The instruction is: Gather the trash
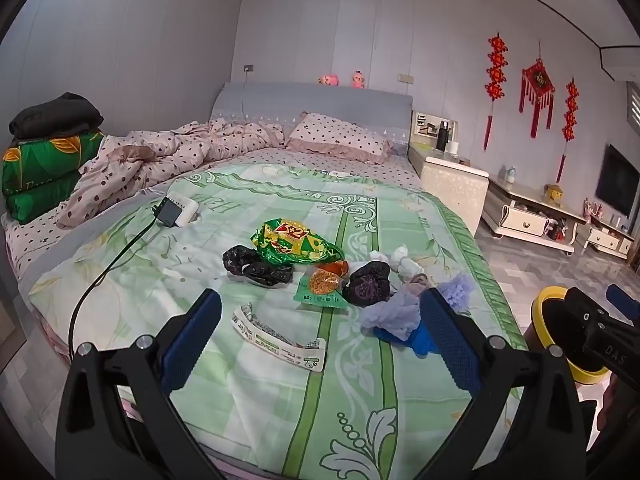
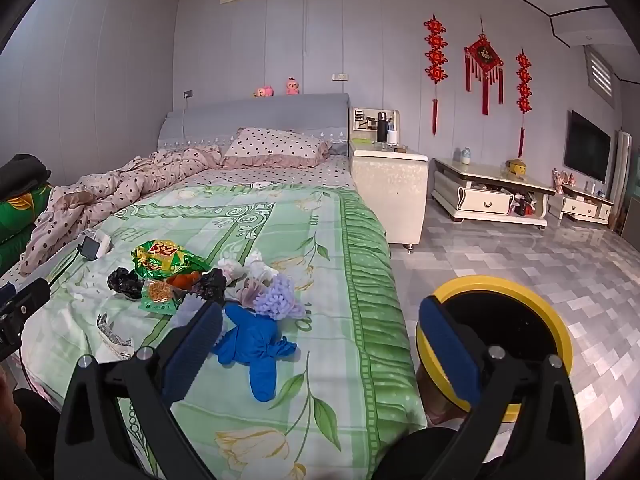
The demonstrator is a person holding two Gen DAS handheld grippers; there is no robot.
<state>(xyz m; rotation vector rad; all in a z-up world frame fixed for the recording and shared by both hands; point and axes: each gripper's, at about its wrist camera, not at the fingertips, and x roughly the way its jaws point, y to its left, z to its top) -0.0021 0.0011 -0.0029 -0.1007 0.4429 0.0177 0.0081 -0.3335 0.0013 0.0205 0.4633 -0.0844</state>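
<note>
Trash lies in a heap on the green bedspread (image 1: 280,380): a green snack bag (image 1: 296,244), black crumpled bags (image 1: 256,266), a small green packet (image 1: 320,292), a white wrapper strip (image 1: 276,340), purple tissue (image 1: 394,312), and blue gloves (image 2: 252,346). A yellow-rimmed bin (image 2: 496,344) stands on the floor right of the bed. My left gripper (image 1: 320,320) is open and empty above the bed's near part. My right gripper (image 2: 320,340) is open and empty, over the bed edge beside the bin.
A charger with a black cable (image 1: 172,212) lies on the bed at left. A rumpled dotted quilt (image 1: 160,152) and pillow lie at the head. A white nightstand (image 2: 390,196) and TV cabinet (image 2: 488,196) stand across the tiled floor (image 2: 540,264).
</note>
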